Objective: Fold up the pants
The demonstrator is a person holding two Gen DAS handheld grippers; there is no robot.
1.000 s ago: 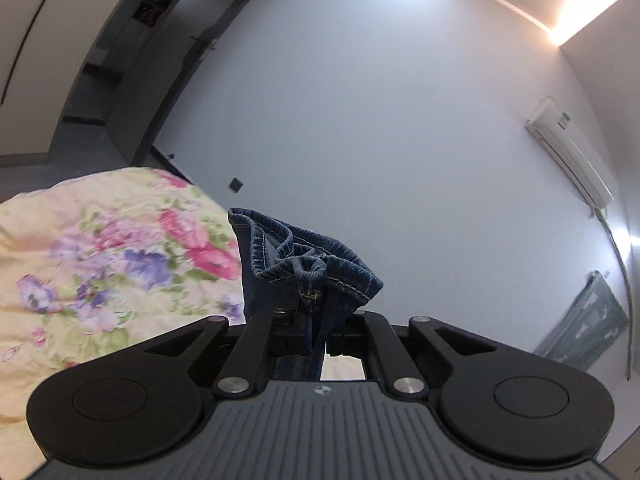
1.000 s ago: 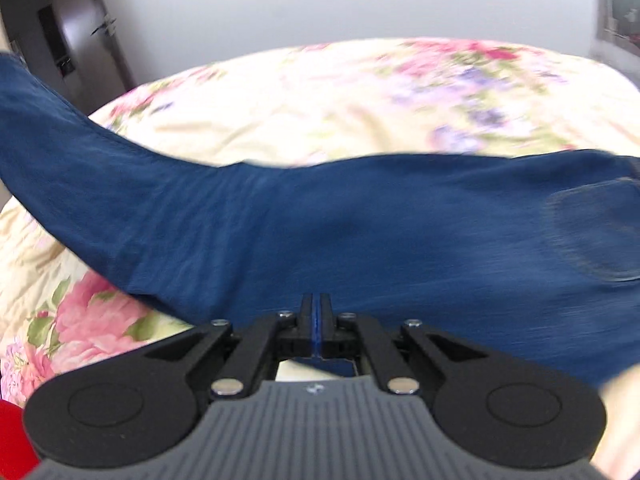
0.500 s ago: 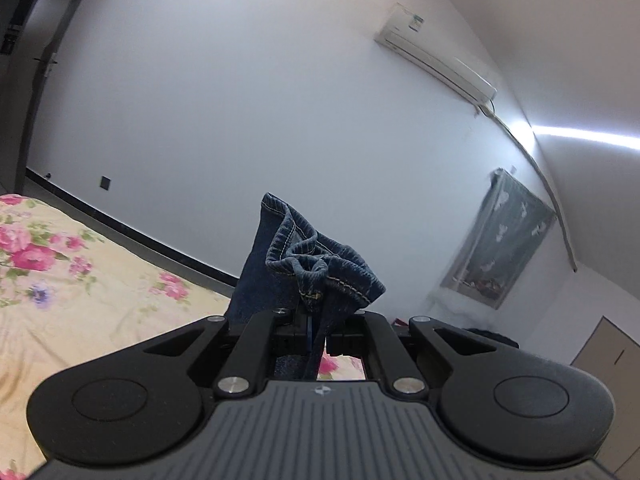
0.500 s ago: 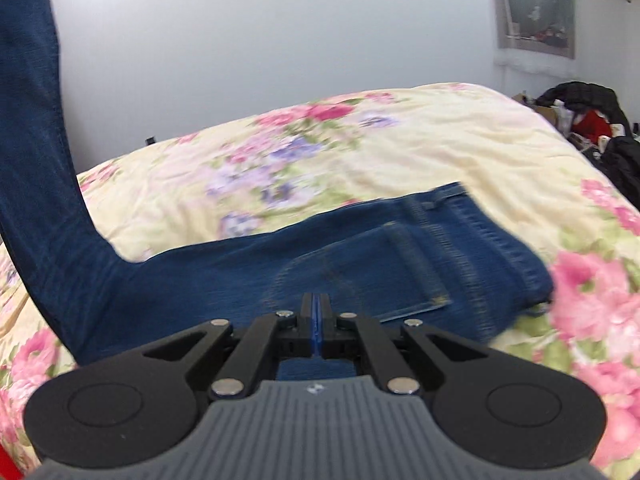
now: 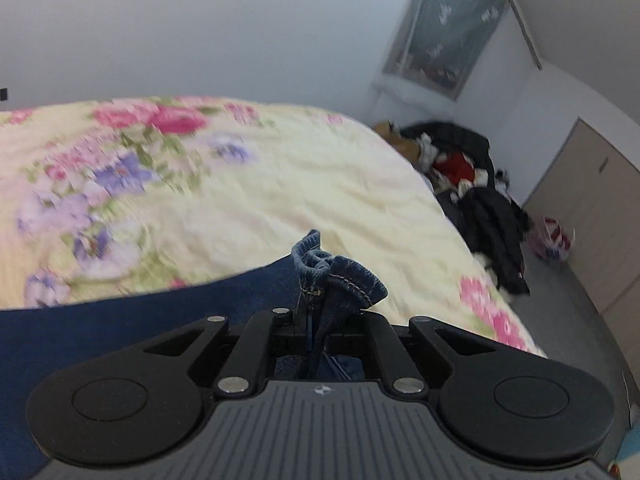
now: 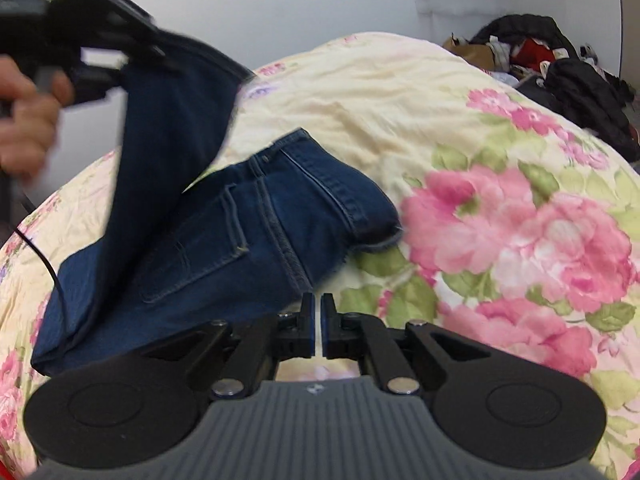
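Pants location: the pants (image 6: 240, 232) lie on the floral bedspread (image 6: 520, 220); the waist end with back pocket rests flat, the leg end is lifted off the bed.
Left gripper (image 5: 316, 320): jaws closed on the bunched hem of the pants, held above the bedspread; denim trails down to the left of the view.
Right gripper (image 6: 319, 320): jaws nearly together, a thin gap showing, nothing between them; it sits just beside the seat of the pants.
Progress: judged mid-fold. The leg end is raised over the waist end but not yet laid down.
Remaining: lower the hem onto the waist, release, flatten; a further fold is probably needed.
Containers: none discernible. The clothes pile (image 6: 560, 68) beyond the bed is blurred; no basket can be confirmed.
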